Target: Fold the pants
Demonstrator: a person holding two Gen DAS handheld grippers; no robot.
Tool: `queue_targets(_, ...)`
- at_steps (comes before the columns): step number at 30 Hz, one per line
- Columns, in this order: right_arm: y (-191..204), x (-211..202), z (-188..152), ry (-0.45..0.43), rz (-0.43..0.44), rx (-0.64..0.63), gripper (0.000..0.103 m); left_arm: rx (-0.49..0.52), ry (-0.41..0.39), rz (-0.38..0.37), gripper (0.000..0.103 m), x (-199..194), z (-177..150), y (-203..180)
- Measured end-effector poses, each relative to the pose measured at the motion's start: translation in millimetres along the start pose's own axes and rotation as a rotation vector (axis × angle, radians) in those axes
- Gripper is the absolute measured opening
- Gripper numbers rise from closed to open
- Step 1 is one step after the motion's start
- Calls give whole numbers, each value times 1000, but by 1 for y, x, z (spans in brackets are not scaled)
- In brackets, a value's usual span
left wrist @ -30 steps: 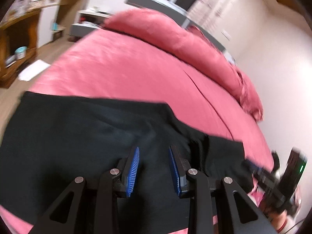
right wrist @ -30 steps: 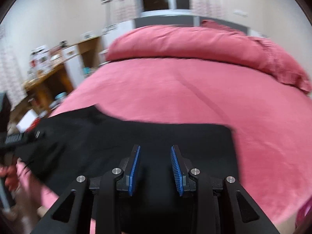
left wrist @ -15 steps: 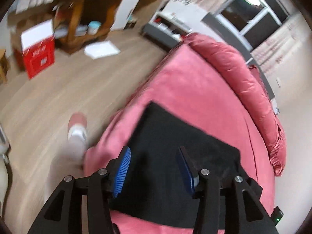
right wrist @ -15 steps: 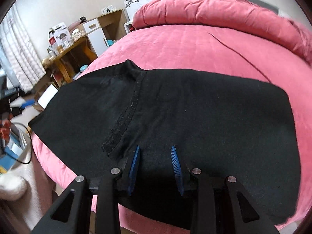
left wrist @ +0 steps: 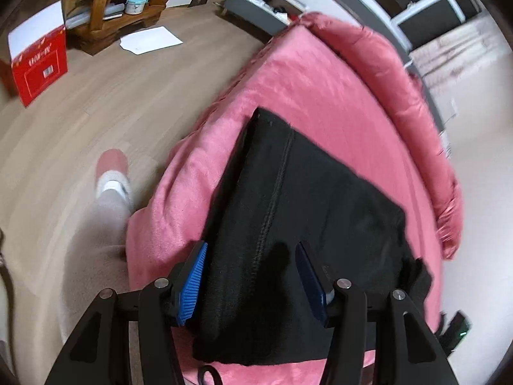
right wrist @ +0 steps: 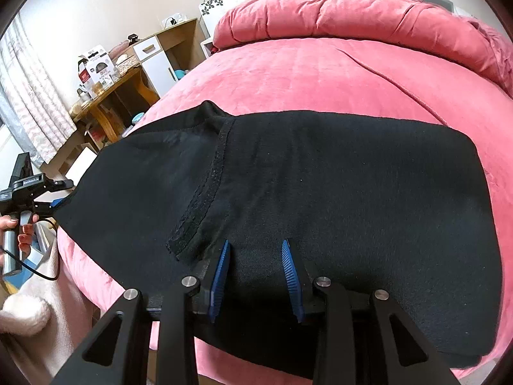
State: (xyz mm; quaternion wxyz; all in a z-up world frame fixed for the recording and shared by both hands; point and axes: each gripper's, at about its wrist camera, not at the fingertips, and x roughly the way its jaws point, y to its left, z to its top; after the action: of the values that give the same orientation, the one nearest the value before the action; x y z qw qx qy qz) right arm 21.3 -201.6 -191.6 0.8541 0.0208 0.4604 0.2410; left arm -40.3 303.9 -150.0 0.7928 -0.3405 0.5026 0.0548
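Note:
Black pants (right wrist: 336, 192) lie folded flat across the near part of a pink bed (right wrist: 320, 73), with a seam (right wrist: 205, 192) running over the left half. My right gripper (right wrist: 256, 266) hovers just over the pants' near edge, its blue pads apart with flat cloth beneath them and nothing pinched. My left gripper (left wrist: 251, 269) hangs over the near left end of the pants (left wrist: 304, 208), by the bed's corner. Its jaws are opening and no fabric is pressed between them. In the right wrist view, a hand holds the left gripper (right wrist: 62, 192) at the pants' left corner.
A rolled pink duvet (right wrist: 352, 12) lies along the head of the bed. To the left, a person's foot in a pink slipper (left wrist: 112, 173) stands on the wood floor (left wrist: 80, 102). Farther off are a red box (left wrist: 38, 64), white paper (left wrist: 149, 39) and a wooden desk (right wrist: 109, 96).
My left gripper swung from over the middle of the pants to their left end and its jaws widened. My right gripper sank closer to the cloth. The pants now lie flat.

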Motion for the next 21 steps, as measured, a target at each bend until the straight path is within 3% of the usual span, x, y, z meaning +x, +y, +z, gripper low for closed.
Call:
queue_targets(5,0,0,0,-1,6,7,35,1,12,16,55,2,3,-1)
queue_targets(9,-2,0,0,-1,8,12,35,-7,7,-64,51,3,-1,-9)
queue_targets(11,-3,0,0,-1,11,14,35,88,-11,15,18,2,-4,-25)
queue_targets(12,-3,0,0,-1,12,16,35,122,-23,51,13,2,-5,-30)
queue_targets(15,-4,-1,0,-2,14,17,35,157,-74,66,12,-7,-9,-45)
queue_targets(21,-6,-4,0,-9,25,32,35,232,-199,-26,10,-45,-14,-91)
